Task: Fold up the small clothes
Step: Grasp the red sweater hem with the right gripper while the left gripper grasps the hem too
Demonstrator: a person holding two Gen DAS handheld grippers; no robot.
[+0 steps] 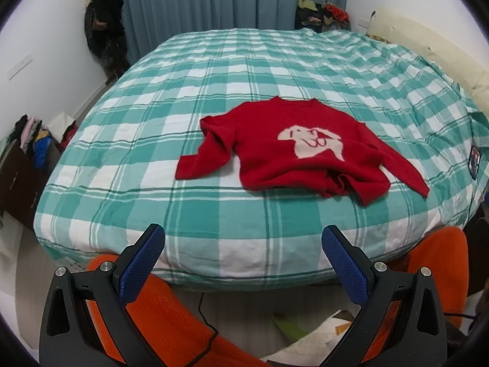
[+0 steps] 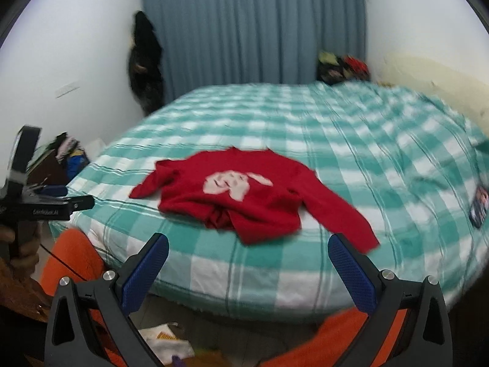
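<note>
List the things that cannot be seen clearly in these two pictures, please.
- Red sweater: its lower hem is bunched, so the fabric under the fold is hidden in both views.
- White animal design: smeared by motion blur in the right wrist view.
- Small dark item at the bed's right edge: too small and distorted to identify.
- Left tool: partly cut off by the right view's left edge.
- Floor clutter: hidden behind the right tool.

Red sweater [image 1: 293, 150] with cream dog motif, teal-white checked bedspread [image 1: 214, 91]
</note>
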